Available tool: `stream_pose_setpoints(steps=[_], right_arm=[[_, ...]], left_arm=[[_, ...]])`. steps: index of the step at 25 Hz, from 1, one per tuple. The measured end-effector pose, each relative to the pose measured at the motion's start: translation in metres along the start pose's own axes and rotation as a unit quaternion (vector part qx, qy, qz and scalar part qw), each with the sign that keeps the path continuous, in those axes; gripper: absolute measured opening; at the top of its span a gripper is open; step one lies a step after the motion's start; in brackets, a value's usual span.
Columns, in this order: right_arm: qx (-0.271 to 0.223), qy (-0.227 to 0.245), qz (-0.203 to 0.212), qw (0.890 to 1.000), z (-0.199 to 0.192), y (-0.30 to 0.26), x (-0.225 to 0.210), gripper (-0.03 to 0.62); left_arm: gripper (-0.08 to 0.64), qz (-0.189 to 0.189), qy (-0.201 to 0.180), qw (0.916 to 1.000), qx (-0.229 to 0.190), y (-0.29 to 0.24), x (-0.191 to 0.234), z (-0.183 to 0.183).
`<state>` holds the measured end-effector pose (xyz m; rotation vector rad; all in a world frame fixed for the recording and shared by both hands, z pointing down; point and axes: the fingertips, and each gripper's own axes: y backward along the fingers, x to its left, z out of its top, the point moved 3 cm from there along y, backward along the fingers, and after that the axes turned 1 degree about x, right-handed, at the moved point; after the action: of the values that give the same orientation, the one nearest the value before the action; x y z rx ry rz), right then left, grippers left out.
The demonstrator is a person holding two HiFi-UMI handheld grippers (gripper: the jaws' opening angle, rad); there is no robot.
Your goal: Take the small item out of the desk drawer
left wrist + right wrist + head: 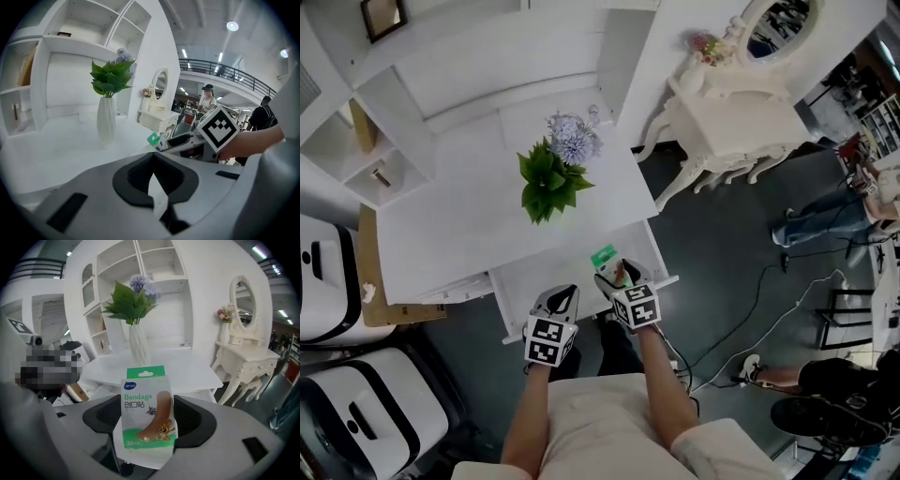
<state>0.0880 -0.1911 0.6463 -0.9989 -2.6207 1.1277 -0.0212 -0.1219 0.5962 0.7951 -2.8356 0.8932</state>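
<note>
The right gripper [619, 276] is grasping a green-and-white bandage pack [146, 411] between its fingers. It is holding the pack upright, with the printed face turned toward the right gripper view. In the head view, the pack is sitting in the fingers over the open drawer [527, 287], close to the front edge of the white tabletop [459, 225]. The left gripper [566, 292] is hovering just beside the right gripper, over the front part of the same drawer. Its fingers are clenched together with nothing between them. A white vase [106, 123] carrying green leaves and pale purple flowers is standing upright on the tabletop, well apart from both grippers. A white dressing table [733, 124] with an oval mirror is standing to the right of the tabletop, apart from it.
</note>
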Motion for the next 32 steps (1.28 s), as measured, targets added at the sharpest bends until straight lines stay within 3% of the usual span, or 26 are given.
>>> stream_pose_setpoints(steps=[10,19,32], right_arm=[[-0.092,-0.053,-0.011,0.994,0.013,0.047,0.051,0.364],[-0.117,-0.049,-0.009,0.992,0.005,0.048,0.072,0.364],[-0.117,-0.052,0.006,0.992,0.002,0.032,0.086,0.364]], left_arm=[[0.017,-0.028,-0.023,0.9992,-0.017,0.035,0.008,-0.005],[0.017,-0.014,-0.010,0.9993,-0.033,0.045,0.034,-0.013],[0.017,-0.017,-0.010,0.9998,-0.003,0.047,0.041,-0.034]])
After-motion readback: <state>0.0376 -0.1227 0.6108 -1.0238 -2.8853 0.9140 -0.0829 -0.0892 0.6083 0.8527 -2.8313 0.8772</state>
